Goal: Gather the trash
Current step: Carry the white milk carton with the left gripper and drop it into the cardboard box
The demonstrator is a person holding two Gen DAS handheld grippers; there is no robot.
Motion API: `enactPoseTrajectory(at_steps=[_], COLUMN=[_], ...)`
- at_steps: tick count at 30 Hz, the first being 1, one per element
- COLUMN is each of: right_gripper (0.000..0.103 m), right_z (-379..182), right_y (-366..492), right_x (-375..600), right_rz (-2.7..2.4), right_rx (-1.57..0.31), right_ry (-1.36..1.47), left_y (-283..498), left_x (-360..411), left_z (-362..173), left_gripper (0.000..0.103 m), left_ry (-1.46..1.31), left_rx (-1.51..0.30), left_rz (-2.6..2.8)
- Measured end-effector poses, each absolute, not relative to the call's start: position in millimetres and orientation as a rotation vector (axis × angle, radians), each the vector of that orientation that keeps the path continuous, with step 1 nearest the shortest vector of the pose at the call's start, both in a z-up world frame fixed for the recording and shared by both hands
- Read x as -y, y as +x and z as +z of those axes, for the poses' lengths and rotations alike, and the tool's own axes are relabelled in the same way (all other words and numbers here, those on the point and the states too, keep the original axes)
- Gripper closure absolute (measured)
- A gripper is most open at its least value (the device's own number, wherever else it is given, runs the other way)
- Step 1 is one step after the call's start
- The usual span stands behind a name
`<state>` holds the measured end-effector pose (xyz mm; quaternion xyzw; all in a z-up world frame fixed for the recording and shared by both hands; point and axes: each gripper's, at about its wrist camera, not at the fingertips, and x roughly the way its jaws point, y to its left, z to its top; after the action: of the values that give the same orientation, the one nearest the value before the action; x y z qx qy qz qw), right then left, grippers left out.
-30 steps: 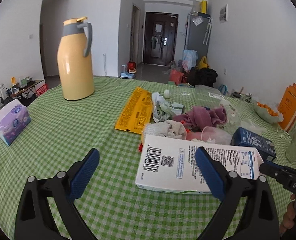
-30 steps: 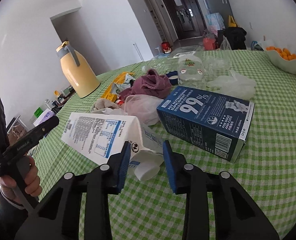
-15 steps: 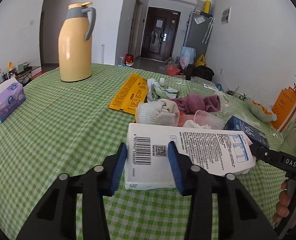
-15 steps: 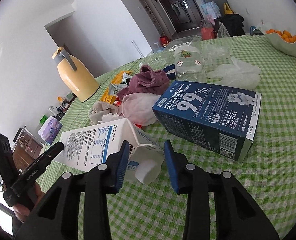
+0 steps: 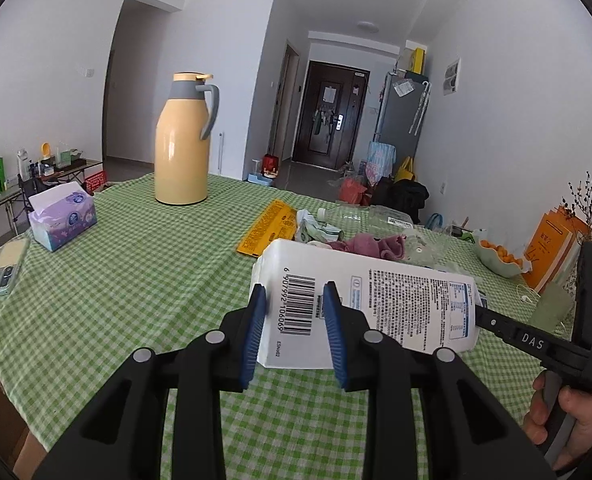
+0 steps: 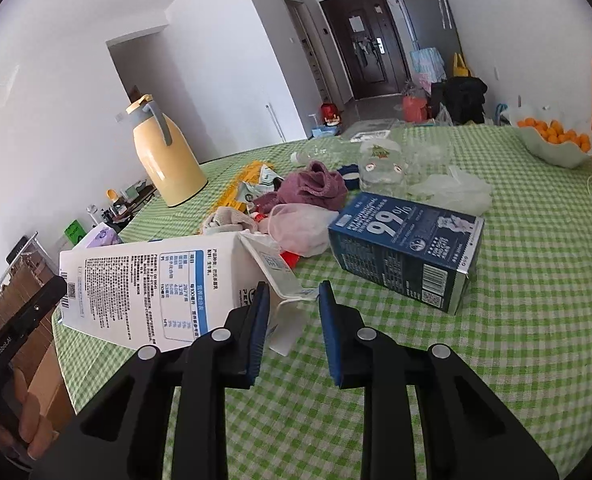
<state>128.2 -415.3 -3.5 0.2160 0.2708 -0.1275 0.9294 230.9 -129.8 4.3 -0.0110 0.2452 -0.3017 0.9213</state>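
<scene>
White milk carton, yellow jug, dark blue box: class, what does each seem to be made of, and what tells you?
White milk carton: likely coated paperboard; sharp folded edges, print, slight sheen.
Yellow jug: glossy shell, plastic or painted metal, hard to say; bright highlights, grey plastic-looking handle.
Dark blue box: printed cardboard; crisp corners, end flap.

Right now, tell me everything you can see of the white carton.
The white carton is a tall gable-top pack, apparently paperboard, printed with a barcode and blue-framed text tables. It is held on its side above the green checked tablecloth. The left claw clamps its base end at the barcode; the right claw pinches its top flap, beside the white cap.
</scene>
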Motion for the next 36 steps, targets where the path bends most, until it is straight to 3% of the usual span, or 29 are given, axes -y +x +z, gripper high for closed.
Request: enactPoseTrajectory(at_steps=[9,15,21,26,36], right_gripper=[0.078,0.078,0.078,0.078,0.077], right_z=[21.5,28.4,-0.1,-40.2,-107.5], right_y=[200.5,267.6,316.0,352.4,389.0], right_x=[299.2,133.2,-34.6,-120.7,-197.6], right_rz=[0.0,0.323,0.57,0.643,0.565], right_rx=[-0.578,-0.604,-0.69,-0.815,-0.907], right_ry=[0.326,0.197,0.071,-0.05,-0.302], left_y=[209.5,175.9,159.4,167.7,214.1], left_x=[-11.9,-167.0,-295.2,-347.6,-394.9], left_z=[13.5,5.4,-28.6,-66.5,-165.5], left_gripper=[0.076,0.076,0.076,0.077,0.077], left_ry=[-0.147,-0.286,-0.389,-0.465,-0.57], left_rx=[-0.465,-0.444,-0.528,-0.618,-0.826], left_rz=[-0.322,0.007,0.288,0.399,0.427])
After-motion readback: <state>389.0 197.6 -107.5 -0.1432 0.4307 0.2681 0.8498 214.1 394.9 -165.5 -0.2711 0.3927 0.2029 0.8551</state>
